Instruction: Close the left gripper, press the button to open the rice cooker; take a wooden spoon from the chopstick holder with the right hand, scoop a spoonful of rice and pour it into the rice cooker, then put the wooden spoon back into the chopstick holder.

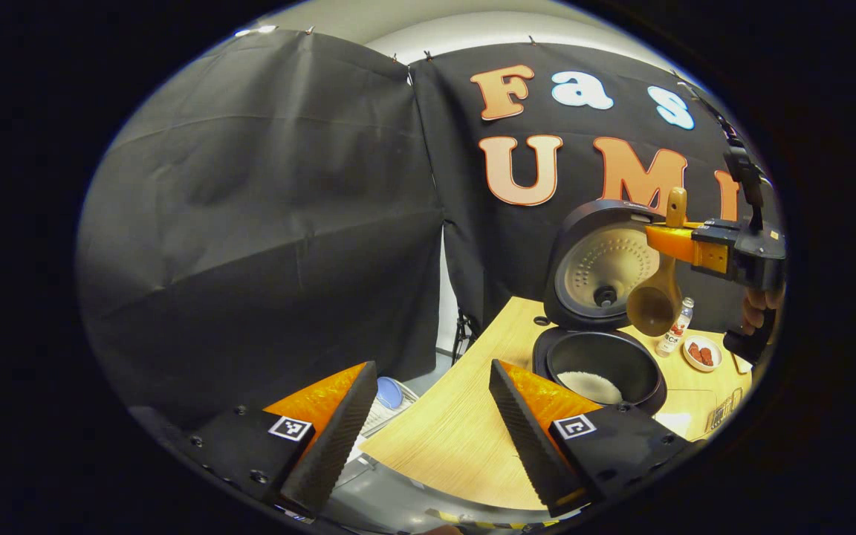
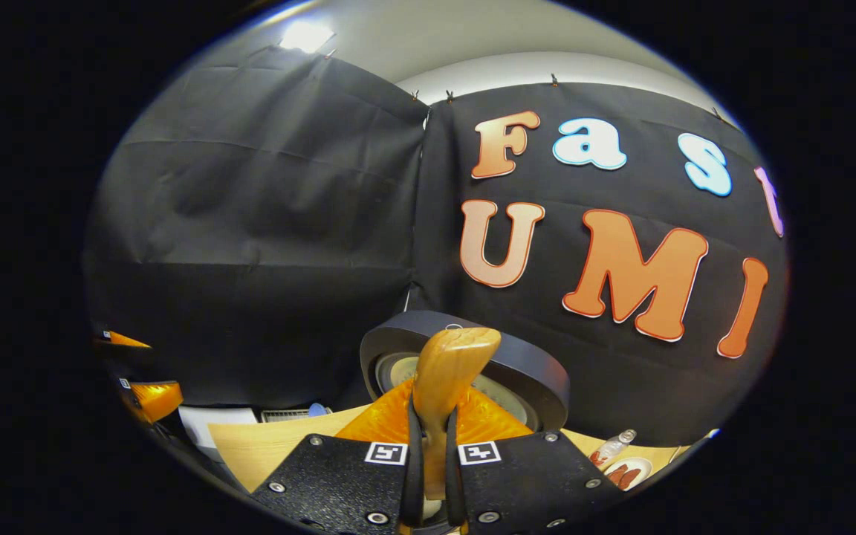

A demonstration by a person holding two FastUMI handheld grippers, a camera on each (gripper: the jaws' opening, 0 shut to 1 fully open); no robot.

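Right hand-held gripper (image 2: 428,475) clamped on wooden spoon (image 2: 446,386). Spoon bowl above open rice cooker (image 1: 597,368). Left hand-held gripper (image 1: 428,431) spread wide, empty.

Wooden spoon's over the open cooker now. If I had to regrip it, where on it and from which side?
Grip the wooden spoon on its upper handle, where the right gripper is clamped now. It hangs near upright, bowl down, above the rice cooker, so come in level from the side. The handle is narrow and fits between the fingers; the round bowl is wide and would likely slip.

left gripper view: back, facing rice cooker (image 1: 597,327) | right gripper view: close above it (image 2: 465,371)
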